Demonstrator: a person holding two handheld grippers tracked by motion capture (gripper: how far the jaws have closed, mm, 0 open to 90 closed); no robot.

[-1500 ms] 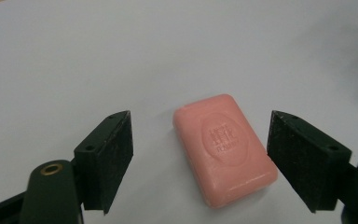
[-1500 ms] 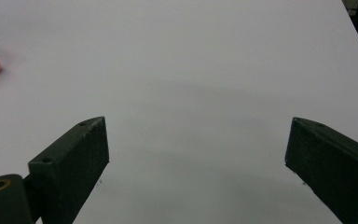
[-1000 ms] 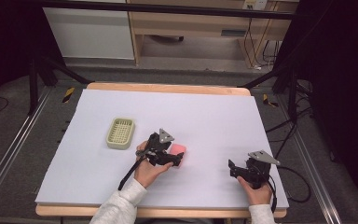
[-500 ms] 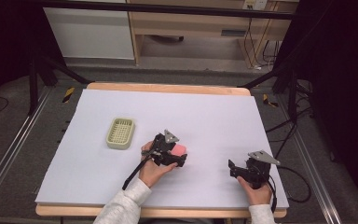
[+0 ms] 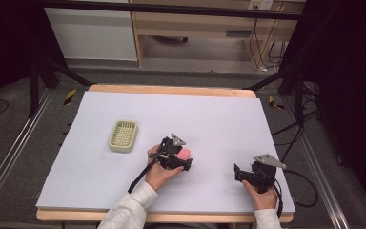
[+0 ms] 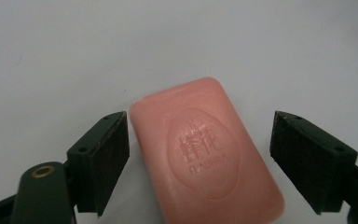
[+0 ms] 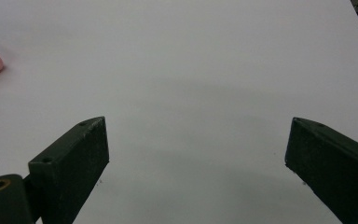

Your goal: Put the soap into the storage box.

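Soap (image 6: 205, 154) is lying flat on the table (image 5: 219, 119) between the left gripper's (image 6: 198, 163) wide-open jaws, looking hard and probably slick, best pinched across its long sides, while the right gripper (image 7: 196, 172) is idling open, empty.

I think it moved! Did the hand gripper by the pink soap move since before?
Yes, a little. The left gripper has slid toward the person's edge of the table, farther from the soap dish, with its open jaws around the pink soap.
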